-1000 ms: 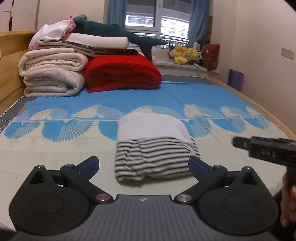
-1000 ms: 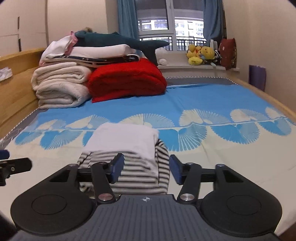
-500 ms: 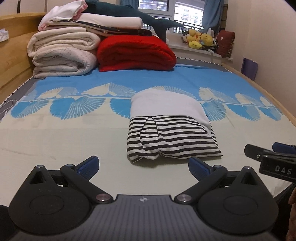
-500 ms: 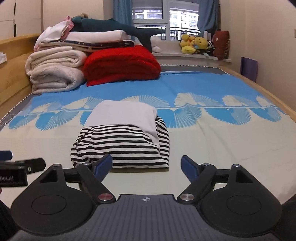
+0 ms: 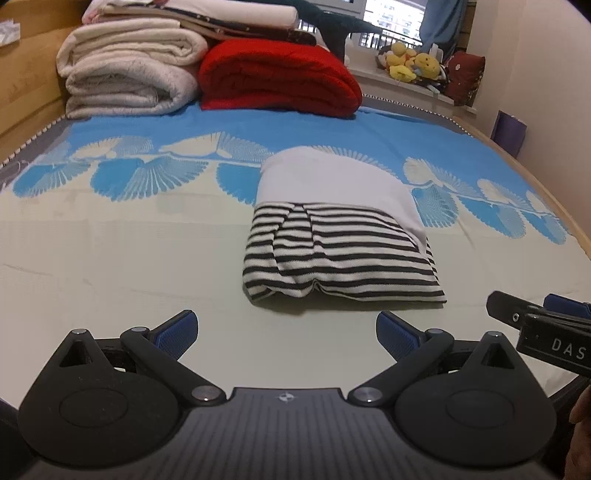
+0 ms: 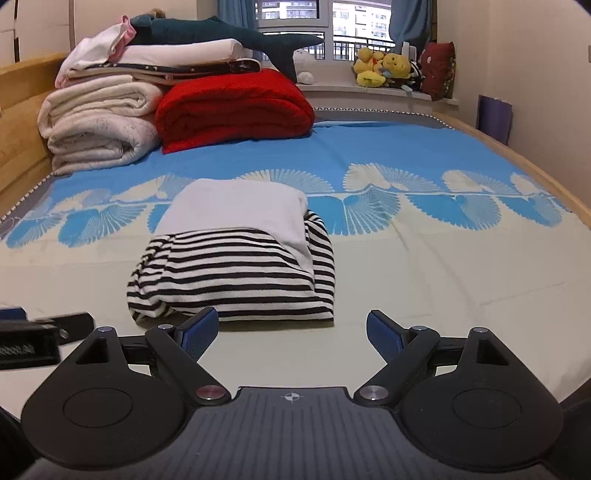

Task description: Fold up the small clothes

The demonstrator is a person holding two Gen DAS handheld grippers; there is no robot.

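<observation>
Left wrist view: left gripper (image 5: 287, 334) fingers spread wide, empty; the folded striped top (image 5: 340, 254) lies on the bed (image 5: 110, 266) just ahead. Right wrist view: right gripper (image 6: 291, 334) has just been opening, nothing between its fingers, apparently letting the fold rest

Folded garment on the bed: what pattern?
Black-and-white stripes with a plain white panel on top; clearest in right wrist view.

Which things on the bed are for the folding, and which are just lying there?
For the folding:
- folded black-and-white striped and white garment
- left gripper, open
- right gripper, jaws just opened, nothing between them

Just lying about:
- red folded blanket
- cream rolled blankets
- dark teal plush shark
- yellow plush toys
</observation>
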